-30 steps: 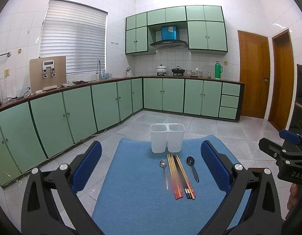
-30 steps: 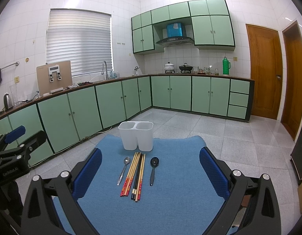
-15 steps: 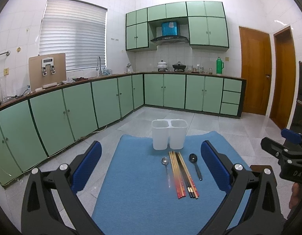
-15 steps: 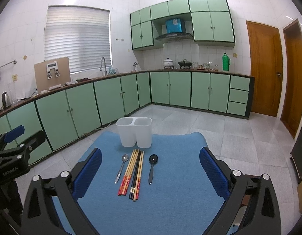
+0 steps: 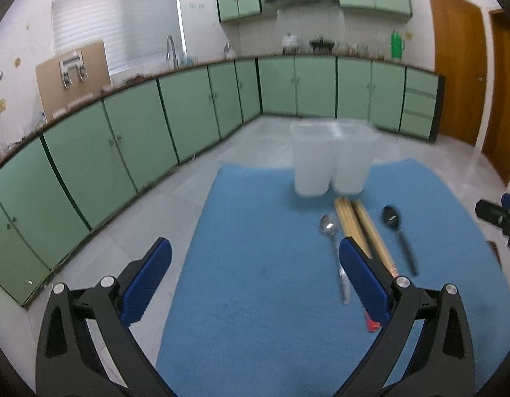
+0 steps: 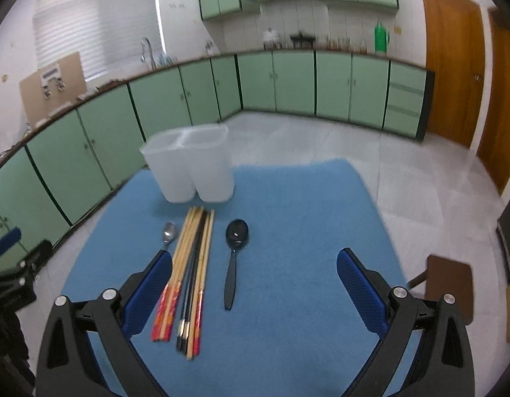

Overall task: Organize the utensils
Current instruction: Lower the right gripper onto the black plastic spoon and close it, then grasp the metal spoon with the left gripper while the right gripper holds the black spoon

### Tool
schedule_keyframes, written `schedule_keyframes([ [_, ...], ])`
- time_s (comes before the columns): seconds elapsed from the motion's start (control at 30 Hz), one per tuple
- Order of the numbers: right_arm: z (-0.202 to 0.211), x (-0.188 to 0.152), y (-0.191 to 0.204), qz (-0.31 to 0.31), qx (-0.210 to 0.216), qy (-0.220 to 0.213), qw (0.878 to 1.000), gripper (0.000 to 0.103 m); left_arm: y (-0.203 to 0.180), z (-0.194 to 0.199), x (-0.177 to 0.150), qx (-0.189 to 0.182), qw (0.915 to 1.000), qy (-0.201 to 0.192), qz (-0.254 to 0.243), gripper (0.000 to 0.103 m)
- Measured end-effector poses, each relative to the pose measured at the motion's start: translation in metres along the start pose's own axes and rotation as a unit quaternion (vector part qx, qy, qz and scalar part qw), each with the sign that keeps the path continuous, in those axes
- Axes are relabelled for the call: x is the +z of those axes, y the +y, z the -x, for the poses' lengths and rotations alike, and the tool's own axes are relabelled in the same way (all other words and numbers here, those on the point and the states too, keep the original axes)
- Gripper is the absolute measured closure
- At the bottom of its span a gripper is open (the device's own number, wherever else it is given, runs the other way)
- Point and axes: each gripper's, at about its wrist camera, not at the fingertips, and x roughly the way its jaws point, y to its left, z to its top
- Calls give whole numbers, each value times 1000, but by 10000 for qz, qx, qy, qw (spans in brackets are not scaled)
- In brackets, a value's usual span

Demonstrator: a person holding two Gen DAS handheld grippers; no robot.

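Observation:
A white two-compartment holder (image 5: 332, 157) (image 6: 192, 163) stands upright at the far end of a blue mat (image 5: 261, 264) (image 6: 298, 231). In front of it lie a silver spoon (image 5: 334, 254) (image 6: 169, 233), a bundle of several chopsticks (image 5: 364, 231) (image 6: 188, 271) and a black spoon (image 5: 398, 235) (image 6: 234, 254). My left gripper (image 5: 255, 281) is open and empty above the mat, left of the utensils. My right gripper (image 6: 255, 291) is open and empty, with the black spoon between its fingers in view.
Green cabinets (image 5: 139, 139) line the room's left and far walls behind the mat. A grey tiled floor (image 6: 403, 172) surrounds the table. Wooden doors (image 6: 453, 76) are at the right. A brown stool (image 6: 450, 284) stands by the mat's right edge.
Both grippers have moved forward and tilted down toward the mat. The left one has shifted left of the utensils; the right one now frames the black spoon. Both stay open.

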Motion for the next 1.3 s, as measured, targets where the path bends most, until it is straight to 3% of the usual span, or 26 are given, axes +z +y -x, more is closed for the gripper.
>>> schedule_keyframes([
  [0.17, -70, 8, 4, 36, -60, 474, 9988, 7, 4, -59, -3, 51, 9985, 540, 5, 5],
  [0.27, -106, 8, 6, 15, -64, 746, 9972, 13, 4, -82, -5, 30, 9971, 755, -23, 5],
  [0.43, -143, 8, 11, -28, -82, 1044, 9945, 20, -1, -102, -4, -71, 9962, 863, -40, 5],
  [0.6, -170, 9, 16, 30, -152, 1315, 9912, 38, -5, -116, -1, -187, 9955, 929, -12, 5],
  [0.67, -173, 9, 16, 28, -226, 1327, 9909, 41, -9, -121, 1, -217, 9953, 943, -36, 5],
  [0.73, -171, 10, 18, 136, -263, 1303, 9910, 59, -12, -126, 3, -255, 9951, 956, -62, 5],
  [0.8, -170, 11, 19, 171, -188, 1286, 9914, 68, -16, -129, 5, -306, 9948, 970, -71, 5],
  [1.07, -160, 9, 7, 46, -4, 1272, 9919, 68, -57, -144, 19, -588, 9934, 957, -253, 5],
  [1.3, -159, 8, -9, -89, 64, 1276, 9918, 68, -84, -173, 19, -543, 9902, 1228, -394, 5],
])
